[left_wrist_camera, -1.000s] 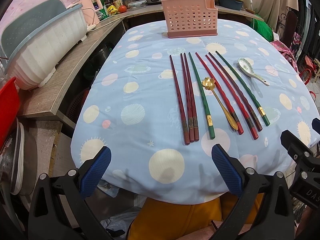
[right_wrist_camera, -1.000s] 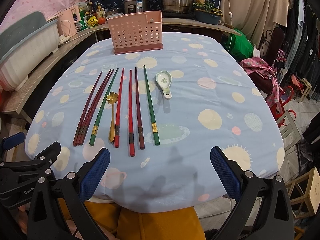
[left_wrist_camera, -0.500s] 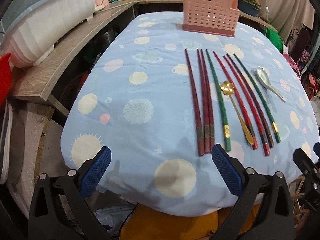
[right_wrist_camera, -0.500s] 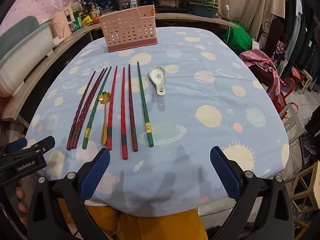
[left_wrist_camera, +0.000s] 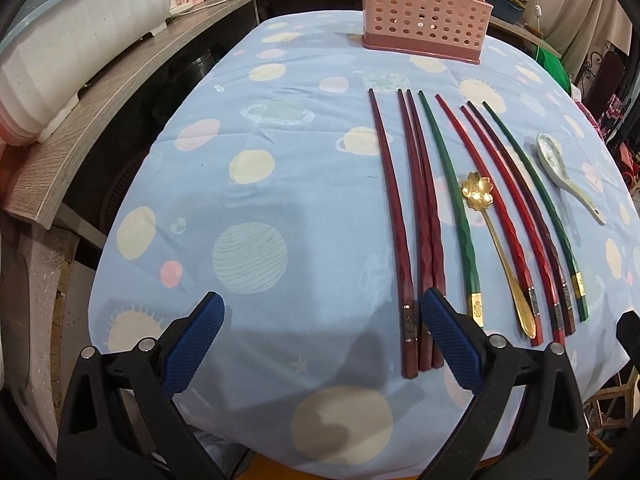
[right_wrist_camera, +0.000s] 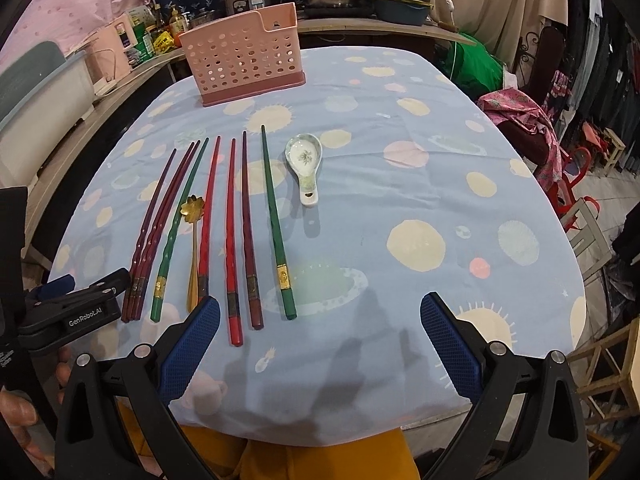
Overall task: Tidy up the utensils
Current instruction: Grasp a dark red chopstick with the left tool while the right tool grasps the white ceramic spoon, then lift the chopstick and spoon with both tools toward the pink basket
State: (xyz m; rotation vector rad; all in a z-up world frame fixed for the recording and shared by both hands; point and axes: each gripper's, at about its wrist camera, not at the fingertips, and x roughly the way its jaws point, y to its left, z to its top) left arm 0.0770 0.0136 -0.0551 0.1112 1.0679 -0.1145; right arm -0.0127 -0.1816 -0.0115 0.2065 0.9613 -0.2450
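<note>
Both tongs gape wide; the left tongs (left_wrist_camera: 320, 336) sit just left of the dark-red chopsticks (left_wrist_camera: 416, 232).

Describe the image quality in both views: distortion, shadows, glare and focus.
Left wrist view: strong fisheye bends the counter and the table edge; dark corners; the left gripper casts a soft shadow on the cloth; chopsticks sharp. Right wrist view: same barrel bend; right gripper shadows fall on the near cloth; mild glare on the white spoon; the rack in focus.
</note>
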